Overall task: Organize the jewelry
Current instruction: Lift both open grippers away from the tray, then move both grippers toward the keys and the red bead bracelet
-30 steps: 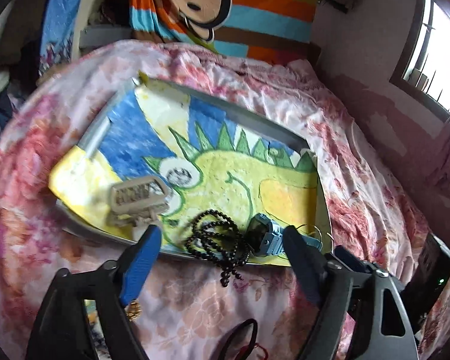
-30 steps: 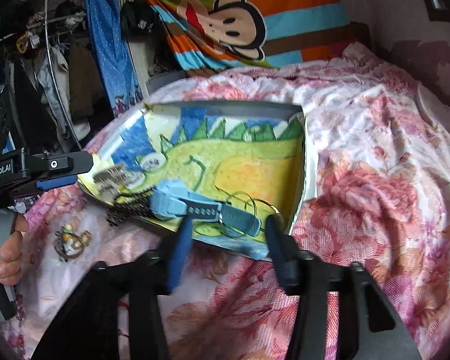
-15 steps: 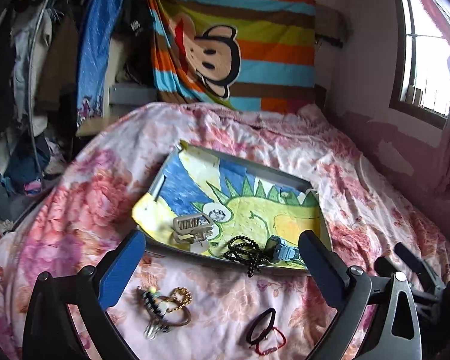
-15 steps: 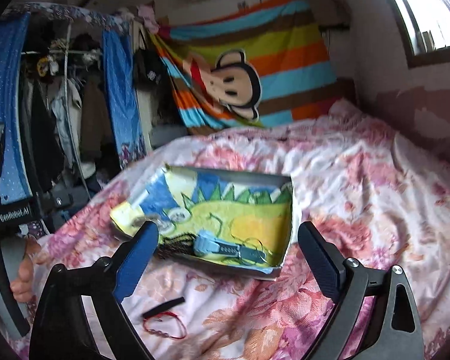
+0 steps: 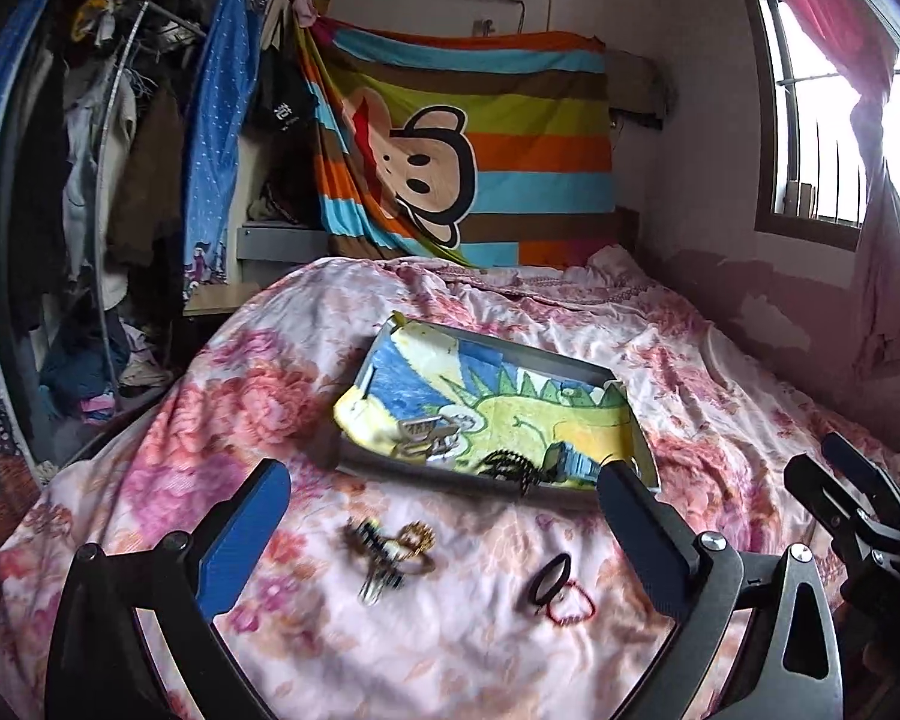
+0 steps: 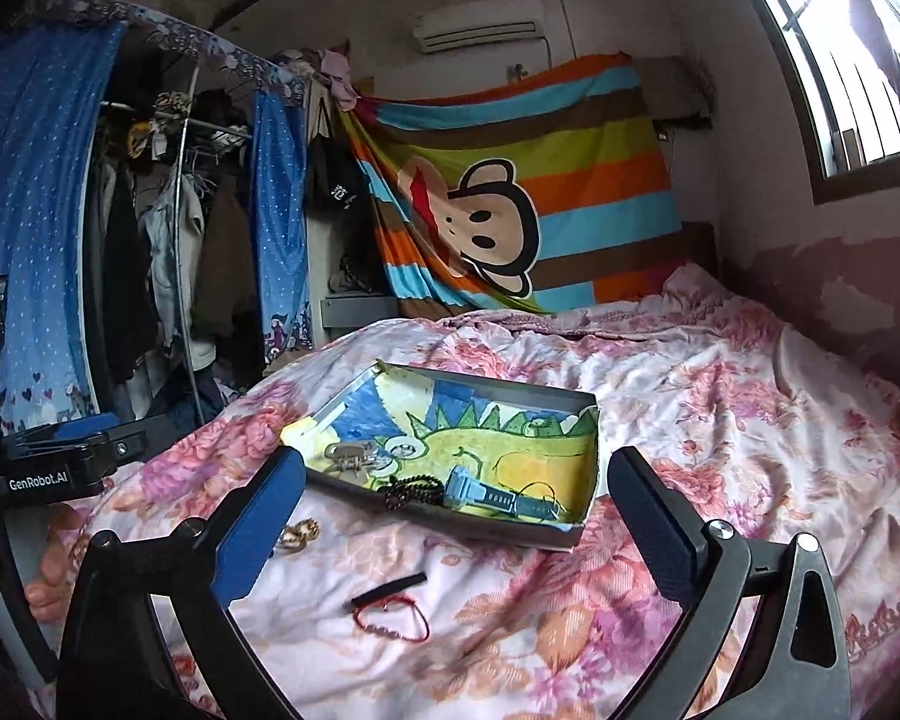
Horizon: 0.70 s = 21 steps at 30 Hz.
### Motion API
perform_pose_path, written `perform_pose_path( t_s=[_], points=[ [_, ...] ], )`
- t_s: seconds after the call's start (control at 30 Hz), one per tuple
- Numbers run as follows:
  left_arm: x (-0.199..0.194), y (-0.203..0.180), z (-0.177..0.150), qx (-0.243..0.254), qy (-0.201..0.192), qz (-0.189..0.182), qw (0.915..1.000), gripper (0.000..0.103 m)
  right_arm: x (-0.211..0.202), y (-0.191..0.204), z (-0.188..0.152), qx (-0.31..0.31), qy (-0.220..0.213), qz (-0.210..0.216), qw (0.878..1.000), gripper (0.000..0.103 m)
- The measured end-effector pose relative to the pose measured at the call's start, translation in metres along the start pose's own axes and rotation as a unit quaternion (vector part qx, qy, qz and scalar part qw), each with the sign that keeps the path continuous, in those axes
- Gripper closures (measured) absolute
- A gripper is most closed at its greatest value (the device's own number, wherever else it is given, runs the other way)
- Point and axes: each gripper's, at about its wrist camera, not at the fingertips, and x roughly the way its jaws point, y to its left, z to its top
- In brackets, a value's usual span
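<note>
A shallow tray (image 5: pixel 641 456) lined with a dinosaur drawing is seen on the floral bedspread (image 5: pixel 720 372). Inside it, along the near edge, a hair claw (image 5: pixel 417 435), black beads (image 5: pixel 504 465) and a blue watch (image 5: pixel 573 461) are laid side by side. On the cover just in front of the tray, a gold-and-black trinket cluster (image 5: pixel 387 549) is found to the left, with a black ring (image 5: pixel 549 579) touching a red cord bracelet (image 5: pixel 573 603) to the right. The left gripper (image 5: pixel 444 546) is held above these loose pieces with its jaws spread wide and nothing between them. The right gripper (image 6: pixel 456 531) is likewise spread wide and empty. A monkey-print striped sheet (image 6: pixel 510 204) is hung behind the bed.
</note>
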Motion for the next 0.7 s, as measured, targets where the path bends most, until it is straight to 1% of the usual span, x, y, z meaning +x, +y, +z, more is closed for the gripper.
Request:
perform_pose_path(
  t_s=[0.17, 0.37, 0.5, 0.7],
  points=[
    [-0.02, 0.009, -0.015, -0.003, -0.005, 0.004, 1.0, 0.0, -0.02, 0.005, -0.008, -0.007, 0.005, 0.008, 1.0, 0.004],
    [-0.036, 0.021, -0.026, 0.006, -0.001, 0.011, 0.9999, 0.0, -0.036, 0.007, -0.016, -0.015, 0.015, 0.008, 1.0, 0.004],
    [-0.044, 0.03, -0.039, 0.007, 0.005, 0.019, 0.9998, 0.0, -0.045, 0.009, -0.022, -0.022, 0.023, 0.006, 0.999, 0.004],
    [-0.051, 0.044, -0.061, -0.009, 0.014, 0.032, 0.9994, 0.0, -0.05, 0.011, -0.032, -0.023, 0.041, 0.008, 0.999, 0.004]
  ],
)
